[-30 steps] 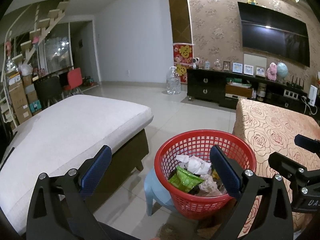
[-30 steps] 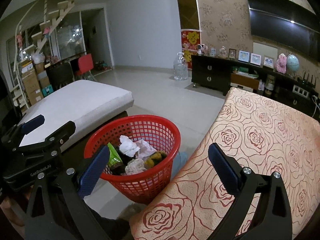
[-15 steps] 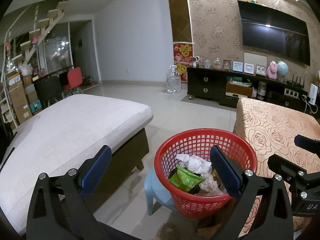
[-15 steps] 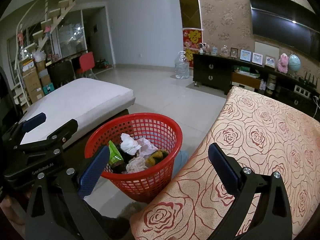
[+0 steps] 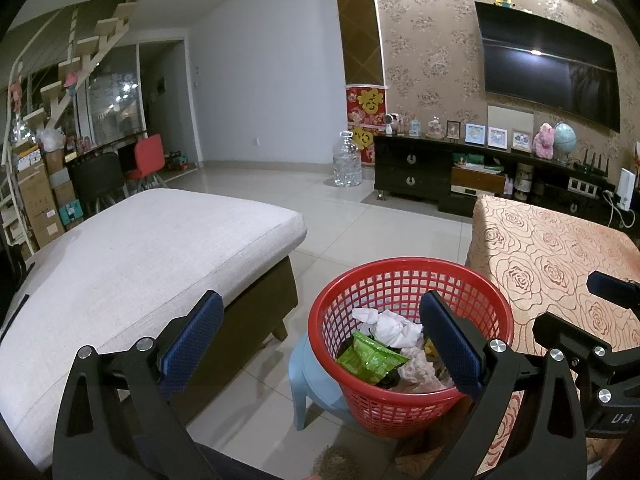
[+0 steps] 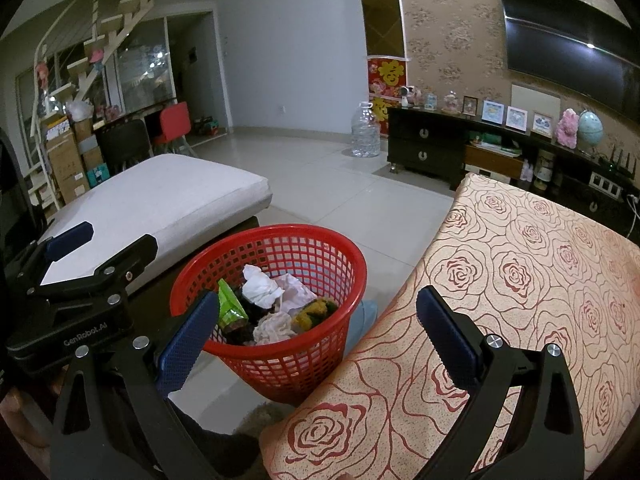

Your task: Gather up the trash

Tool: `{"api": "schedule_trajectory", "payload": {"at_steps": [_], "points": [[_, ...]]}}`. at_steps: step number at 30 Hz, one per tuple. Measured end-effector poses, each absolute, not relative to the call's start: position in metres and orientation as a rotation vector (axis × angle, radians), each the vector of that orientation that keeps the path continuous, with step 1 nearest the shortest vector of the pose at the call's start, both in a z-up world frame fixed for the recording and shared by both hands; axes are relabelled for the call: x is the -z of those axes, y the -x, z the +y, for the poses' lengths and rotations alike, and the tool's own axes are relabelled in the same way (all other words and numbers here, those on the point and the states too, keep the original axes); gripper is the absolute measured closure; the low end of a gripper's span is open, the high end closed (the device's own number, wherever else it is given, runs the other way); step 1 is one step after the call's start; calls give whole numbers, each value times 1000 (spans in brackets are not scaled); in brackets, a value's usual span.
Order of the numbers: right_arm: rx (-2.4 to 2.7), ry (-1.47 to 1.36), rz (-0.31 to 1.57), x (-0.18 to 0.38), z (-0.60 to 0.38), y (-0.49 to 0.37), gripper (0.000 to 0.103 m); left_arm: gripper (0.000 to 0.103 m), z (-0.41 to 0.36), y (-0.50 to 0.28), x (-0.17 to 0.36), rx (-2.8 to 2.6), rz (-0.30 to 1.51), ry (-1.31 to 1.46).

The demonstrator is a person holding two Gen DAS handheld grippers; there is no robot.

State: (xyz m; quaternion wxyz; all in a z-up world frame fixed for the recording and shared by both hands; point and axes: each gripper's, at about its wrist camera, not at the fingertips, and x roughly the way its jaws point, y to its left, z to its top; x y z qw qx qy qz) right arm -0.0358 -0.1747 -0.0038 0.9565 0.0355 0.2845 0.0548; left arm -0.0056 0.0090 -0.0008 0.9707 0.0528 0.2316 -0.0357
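A red mesh wastebasket point(image 5: 412, 344) is seen standing on a pale blue plastic stool point(image 5: 310, 380), between a beige cushioned bench point(image 5: 132, 264) and a table covered by a rose-patterned tablecloth point(image 6: 520, 292). Collected trash is held inside the basket: crumpled white tissues point(image 5: 390, 324), a green snack wrapper point(image 5: 370, 358), and, in the right wrist view, a yellow-brown scrap point(image 6: 316, 310). The left gripper point(image 5: 320, 338) is held above and in front of the basket with its blue-padded fingers point(image 5: 192, 340) spread wide apart and nothing between them; its right finger is overlapped in the view with the basket's right rim, while the left finger is seen over the bench edge. The right gripper point(image 6: 316, 330) is likewise held with its fingers wide apart and nothing gripped; the basket is placed just ahead of its left finger, and the right finger is seen over the tablecloth. No contact between either gripper and the basket can be made out. A wall-mounted television point(image 5: 548, 68), a dark media console point(image 5: 440, 164) and a large clear water jug point(image 5: 347, 160) are seen further back across the tiled floor point(image 5: 360, 224).
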Motion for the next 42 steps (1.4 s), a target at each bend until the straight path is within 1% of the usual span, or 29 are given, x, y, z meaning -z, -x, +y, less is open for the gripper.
{"api": "schedule_trajectory", "payload": {"at_steps": [42], "points": [[-115, -70, 581, 6, -172, 37, 7, 8, 7, 9, 1, 72, 450, -118]]}}
